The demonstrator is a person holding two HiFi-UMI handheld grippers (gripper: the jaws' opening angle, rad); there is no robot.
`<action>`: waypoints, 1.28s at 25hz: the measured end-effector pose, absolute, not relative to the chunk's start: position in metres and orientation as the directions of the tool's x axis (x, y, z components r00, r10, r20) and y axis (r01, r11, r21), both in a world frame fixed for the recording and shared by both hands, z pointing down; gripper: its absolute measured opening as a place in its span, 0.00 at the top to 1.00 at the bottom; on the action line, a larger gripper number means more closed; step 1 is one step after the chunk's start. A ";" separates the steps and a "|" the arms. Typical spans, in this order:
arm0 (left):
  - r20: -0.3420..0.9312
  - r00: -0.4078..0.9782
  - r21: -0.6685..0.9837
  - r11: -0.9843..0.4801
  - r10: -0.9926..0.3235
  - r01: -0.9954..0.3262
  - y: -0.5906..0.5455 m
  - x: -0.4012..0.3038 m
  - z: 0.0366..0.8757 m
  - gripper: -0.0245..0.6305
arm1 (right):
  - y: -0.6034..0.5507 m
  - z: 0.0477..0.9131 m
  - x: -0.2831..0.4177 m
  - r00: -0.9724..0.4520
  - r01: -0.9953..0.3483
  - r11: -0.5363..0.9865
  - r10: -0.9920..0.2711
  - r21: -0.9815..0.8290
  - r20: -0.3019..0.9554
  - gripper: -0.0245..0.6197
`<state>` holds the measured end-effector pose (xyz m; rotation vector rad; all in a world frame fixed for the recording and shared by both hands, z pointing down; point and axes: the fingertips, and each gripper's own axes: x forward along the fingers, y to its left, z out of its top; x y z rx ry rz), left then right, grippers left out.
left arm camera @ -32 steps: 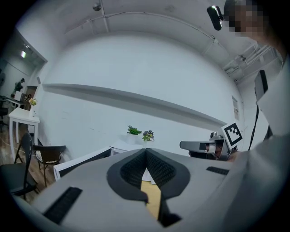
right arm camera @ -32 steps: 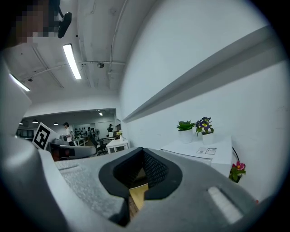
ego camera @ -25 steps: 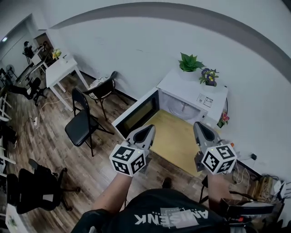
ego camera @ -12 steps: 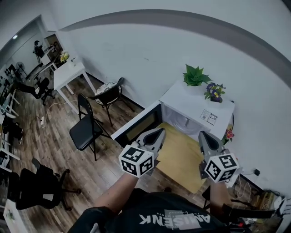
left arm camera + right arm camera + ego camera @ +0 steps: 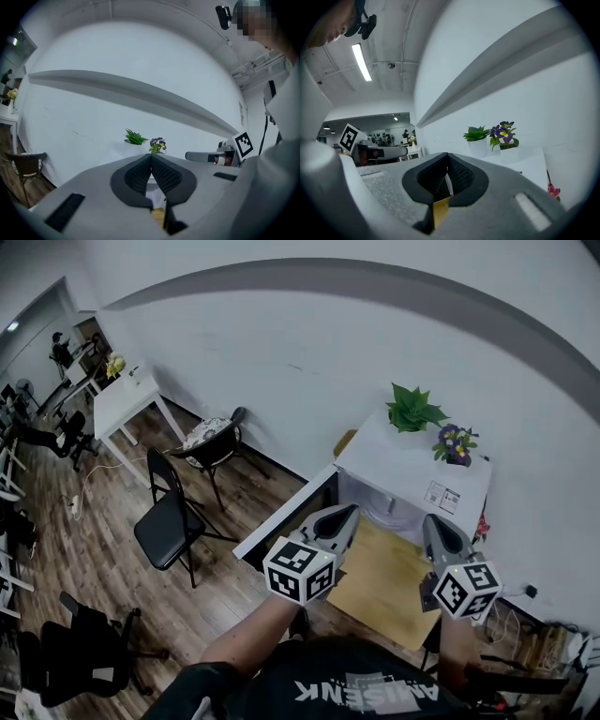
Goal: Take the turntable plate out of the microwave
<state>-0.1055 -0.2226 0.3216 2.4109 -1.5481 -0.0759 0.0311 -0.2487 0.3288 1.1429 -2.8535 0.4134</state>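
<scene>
We've drawn nearer the open microwave; left gripper and right gripper are pressed together, empty; the turntable plate is probably still inside.

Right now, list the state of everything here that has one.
microwave door, swung wide open.
turntable plate, inside the microwave, barely visible.
left gripper, shut, empty.
right gripper, shut, empty.
black folding chair, unfolded, empty.
</scene>
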 end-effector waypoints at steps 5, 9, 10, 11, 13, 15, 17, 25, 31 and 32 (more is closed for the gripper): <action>0.088 0.482 0.250 -0.449 -0.872 -0.858 -0.248 -0.131 0.310 0.96 | -0.262 0.319 0.014 -0.665 -0.737 0.623 -0.738 -0.262 0.116 0.96; 0.094 0.499 0.240 -0.466 -0.862 -0.851 -0.270 -0.155 0.311 0.96 | -0.272 0.311 0.000 -0.626 -0.766 0.590 -0.774 -0.255 0.092 0.96; 0.094 0.504 0.239 -0.473 -0.858 -0.848 -0.275 -0.158 0.312 0.96 | -0.274 0.311 -0.003 -0.615 -0.776 0.580 -0.784 -0.248 0.091 0.96; 0.092 0.516 0.241 -0.484 -0.852 -0.841 -0.280 -0.160 0.313 0.96 | -0.276 0.311 -0.004 -0.601 -0.787 0.567 -0.794 -0.244 0.090 0.96; 0.089 0.549 0.250 -0.515 -0.831 -0.820 -0.286 -0.159 0.316 0.96 | -0.278 0.312 -0.004 -0.573 -0.805 0.540 -0.815 -0.248 0.088 0.95; 0.089 0.580 0.259 -0.543 -0.810 -0.799 -0.290 -0.158 0.320 0.96 | -0.277 0.312 -0.005 -0.548 -0.820 0.514 -0.833 -0.253 0.084 0.93; 0.093 0.603 0.267 -0.564 -0.792 -0.782 -0.292 -0.159 0.324 0.95 | -0.275 0.314 -0.006 -0.520 -0.835 0.486 -0.851 -0.257 0.080 0.92; 0.121 0.645 0.288 -0.595 -0.754 -0.750 -0.297 -0.160 0.349 0.79 | -0.277 0.337 0.002 -0.459 -0.862 0.415 -0.883 -0.292 0.102 0.80; 0.165 0.625 0.338 -0.551 -0.763 -0.763 -0.294 -0.152 0.370 0.74 | -0.278 0.362 0.012 -0.494 -0.834 0.426 -0.859 -0.350 0.132 0.66; 0.171 0.625 0.362 -0.542 -0.761 -0.759 -0.294 -0.149 0.376 0.73 | -0.280 0.369 0.013 -0.503 -0.827 0.425 -0.852 -0.369 0.144 0.63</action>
